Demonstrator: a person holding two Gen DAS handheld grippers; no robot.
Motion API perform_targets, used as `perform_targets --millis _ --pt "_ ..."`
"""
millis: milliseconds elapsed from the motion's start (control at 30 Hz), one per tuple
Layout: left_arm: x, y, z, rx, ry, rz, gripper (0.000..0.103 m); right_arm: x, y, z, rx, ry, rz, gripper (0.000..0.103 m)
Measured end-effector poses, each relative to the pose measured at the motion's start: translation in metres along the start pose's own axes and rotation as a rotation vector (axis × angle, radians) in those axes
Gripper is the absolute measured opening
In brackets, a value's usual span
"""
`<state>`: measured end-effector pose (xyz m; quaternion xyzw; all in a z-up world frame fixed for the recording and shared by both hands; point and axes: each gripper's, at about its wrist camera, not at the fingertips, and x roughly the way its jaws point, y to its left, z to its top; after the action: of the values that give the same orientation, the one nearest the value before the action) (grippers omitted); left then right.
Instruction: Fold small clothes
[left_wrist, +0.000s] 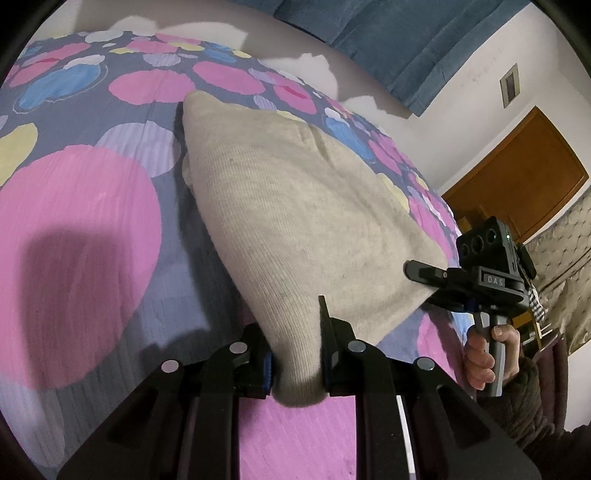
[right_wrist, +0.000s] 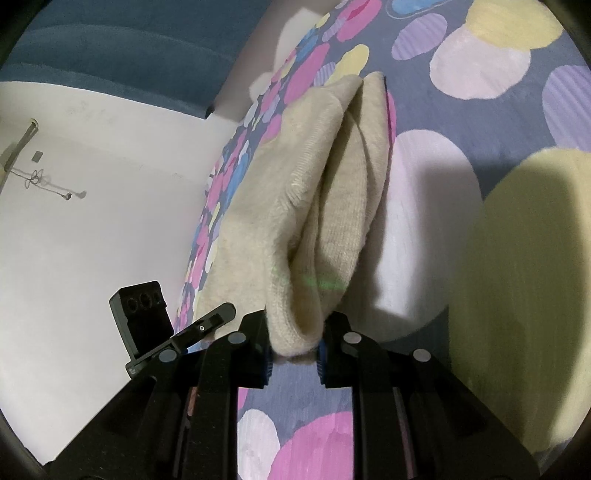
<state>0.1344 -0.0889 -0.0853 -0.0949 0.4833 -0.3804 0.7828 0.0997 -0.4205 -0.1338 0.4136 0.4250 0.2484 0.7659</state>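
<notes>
Above the bed (left_wrist: 92, 229), in the left wrist view, the left claw (left_wrist: 297, 363) is pinching a bunched corner of the beige knit garment (left_wrist: 295, 206), which stretches away from the jaws and lifts clear of the patterned bedspread near the bed's near edge. Its far end still droops toward the bedspread, though whether it touches cannot be told. Over by the bed's right edge, the right claw (left_wrist: 428, 275) has bitten the neighbouring corner, a hand (left_wrist: 484, 354) wrapped round its handle. The risk on this side: only a thick wad of knit sits between the pads, so a pull that tightens the span between the two claws may drag the cloth out.

From the right wrist view, the right claw (right_wrist: 295, 349) is clamped on a rolled lip of the same garment, which hangs in two or three loose layers with a deep crease running up the middle. The left claw (right_wrist: 218, 317) shows just beside it at the garment's edge. These layers are uneven, so a fold laid down now would likely trap the crease and come out lopsided. If one claw travels faster than the other, the cloth may twist, or the trailing end may catch on the bedspread and bunch beneath.
</notes>
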Motion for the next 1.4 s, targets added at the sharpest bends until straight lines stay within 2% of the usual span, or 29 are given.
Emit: perform_targets --millis 267,367,467,533,600,667,700,733,767,833,867,1033,1167,1267,1333,1400 --pt "-0.003 -0.003 -0.008 0.004 0.005 0.004 0.019 0.004 -0.001 0.003 0.002 0.004 0.001 0.017" --pt "-0.002 0.003 -0.005 -0.022 0.009 -0.027 0.021 0.005 -0.006 0.008 0.018 0.001 -0.006 0.021" --pt "-0.005 0.012 -0.003 -0.069 0.009 -0.094 0.034 0.0 -0.007 0.011 0.028 -0.018 -0.008 0.031" --pt "-0.006 0.017 -0.004 -0.103 0.006 -0.138 0.048 -0.003 -0.006 0.014 0.016 -0.022 -0.023 0.039" --pt "-0.004 0.02 -0.006 -0.133 0.009 -0.163 0.051 -0.002 -0.006 0.015 0.02 -0.021 -0.008 0.047" --pt "0.001 0.02 -0.005 -0.141 0.012 -0.155 0.051 0.002 -0.005 0.016 0.025 -0.025 0.005 0.05" --pt "0.003 0.019 -0.005 -0.136 0.017 -0.152 0.047 0.006 -0.004 0.016 0.019 -0.019 0.007 0.05" --pt "0.005 0.017 -0.005 -0.129 0.021 -0.14 0.033 0.011 0.0 0.016 0.001 -0.01 0.002 0.05" --pt "0.007 0.015 -0.005 -0.114 0.026 -0.112 0.026 0.014 0.002 0.015 -0.009 -0.008 -0.002 0.049" --pt "0.006 0.014 -0.006 -0.104 0.022 -0.103 0.018 0.021 0.001 0.014 -0.014 0.011 -0.021 0.032" --pt "0.003 0.013 -0.007 -0.099 0.013 -0.106 0.017 0.024 0.0 0.011 -0.007 0.022 -0.021 0.02" --pt "-0.007 -0.002 -0.011 -0.03 -0.018 -0.073 0.013 0.019 0.006 0.006 -0.025 -0.001 -0.014 0.016" --pt "-0.012 -0.001 -0.015 -0.041 -0.013 -0.087 0.013 0.014 0.005 -0.003 -0.021 0.014 0.004 0.011" --pt "-0.014 0.0 -0.018 -0.033 -0.008 -0.084 0.012 0.009 0.003 -0.008 -0.029 0.025 -0.03 0.008" --pt "-0.012 0.004 -0.018 -0.027 0.009 -0.068 0.013 0.006 -0.003 -0.01 -0.015 0.036 -0.045 0.009" --pt "-0.016 0.009 -0.017 -0.045 0.009 -0.094 0.014 -0.003 -0.01 -0.009 0.03 0.036 -0.027 0.013"
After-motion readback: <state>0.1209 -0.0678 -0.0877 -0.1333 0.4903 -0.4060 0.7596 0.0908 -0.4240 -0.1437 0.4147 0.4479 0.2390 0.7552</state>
